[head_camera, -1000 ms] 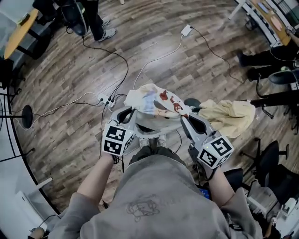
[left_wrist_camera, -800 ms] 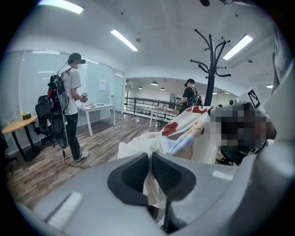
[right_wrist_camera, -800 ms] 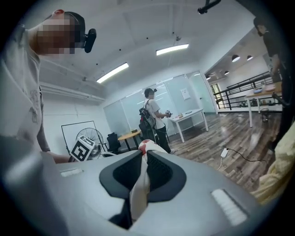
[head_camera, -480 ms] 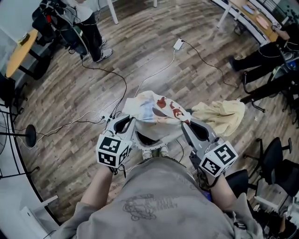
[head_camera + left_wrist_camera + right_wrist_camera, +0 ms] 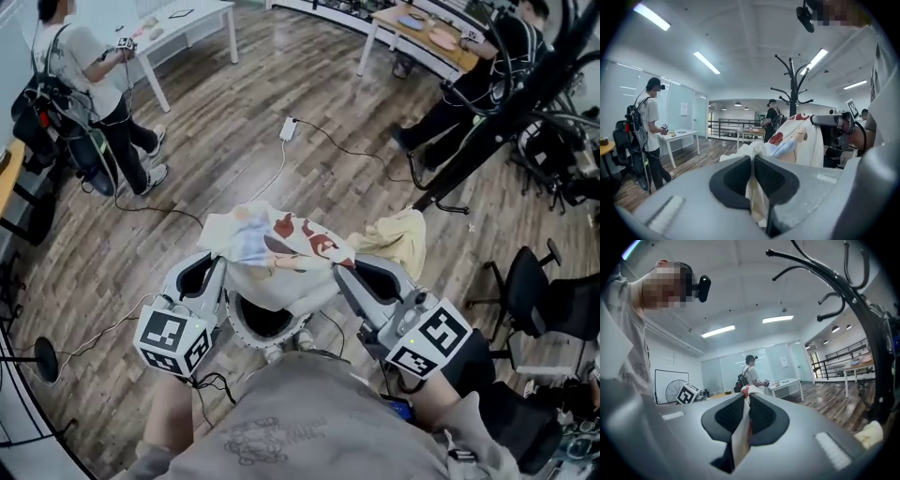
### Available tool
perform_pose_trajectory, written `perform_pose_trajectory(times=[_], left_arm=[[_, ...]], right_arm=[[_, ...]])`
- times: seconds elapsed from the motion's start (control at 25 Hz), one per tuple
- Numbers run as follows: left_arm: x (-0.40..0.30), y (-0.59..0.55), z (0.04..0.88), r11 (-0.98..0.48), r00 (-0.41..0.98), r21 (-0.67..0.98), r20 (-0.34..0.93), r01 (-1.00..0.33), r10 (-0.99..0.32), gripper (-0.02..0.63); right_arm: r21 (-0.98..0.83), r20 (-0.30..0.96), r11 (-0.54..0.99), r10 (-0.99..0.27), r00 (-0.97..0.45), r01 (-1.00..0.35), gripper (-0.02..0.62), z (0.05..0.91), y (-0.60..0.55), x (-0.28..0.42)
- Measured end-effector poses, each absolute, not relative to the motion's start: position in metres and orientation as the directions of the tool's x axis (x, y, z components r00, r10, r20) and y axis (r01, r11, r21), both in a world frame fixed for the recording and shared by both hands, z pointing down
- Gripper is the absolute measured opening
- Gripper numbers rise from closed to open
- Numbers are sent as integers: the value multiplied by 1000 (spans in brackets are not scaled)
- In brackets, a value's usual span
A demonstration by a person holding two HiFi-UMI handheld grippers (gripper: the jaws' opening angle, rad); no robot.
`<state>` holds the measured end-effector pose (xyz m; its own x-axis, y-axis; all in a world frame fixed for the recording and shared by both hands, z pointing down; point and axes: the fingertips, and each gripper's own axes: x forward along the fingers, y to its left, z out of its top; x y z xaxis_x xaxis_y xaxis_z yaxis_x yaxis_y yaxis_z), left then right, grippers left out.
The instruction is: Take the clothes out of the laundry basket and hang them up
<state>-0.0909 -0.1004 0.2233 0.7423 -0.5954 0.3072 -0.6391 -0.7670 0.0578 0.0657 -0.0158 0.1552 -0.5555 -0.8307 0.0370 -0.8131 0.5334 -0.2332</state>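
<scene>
Left gripper (image 5: 214,268) is clamped on one edge of the printed garment (image 5: 277,246). Right gripper (image 5: 345,274) pinches the opposite edge. Cloth spans between both tools, bunched just ahead of their tips.

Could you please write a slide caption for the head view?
Left gripper and right gripper clamp a printed garment stretched between them near a black coat stand.

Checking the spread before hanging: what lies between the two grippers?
In the head view, the cream garment with red prints spans from the left gripper to the right gripper, both clamped on it, a white-rimmed basket beneath.
</scene>
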Motion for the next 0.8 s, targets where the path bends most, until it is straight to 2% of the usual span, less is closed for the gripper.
perform_pose_trajectory(times=[0.28, 0.56, 0.8], left_arm=[[2, -126, 137, -907, 900, 65, 166, -417, -402, 29], [61, -131, 65, -959, 961, -102, 57, -265, -272, 29], [122, -118, -9, -985, 994, -129, -18, -111, -110, 29]], right_arm=[[-127, -89, 411, -911, -402, -903, 48, 59, -13, 139], [-6, -174, 235, -957, -231, -972, 48, 5, 6, 177], [70, -286, 119, -949, -134, -991, 48, -59, 40, 216]])
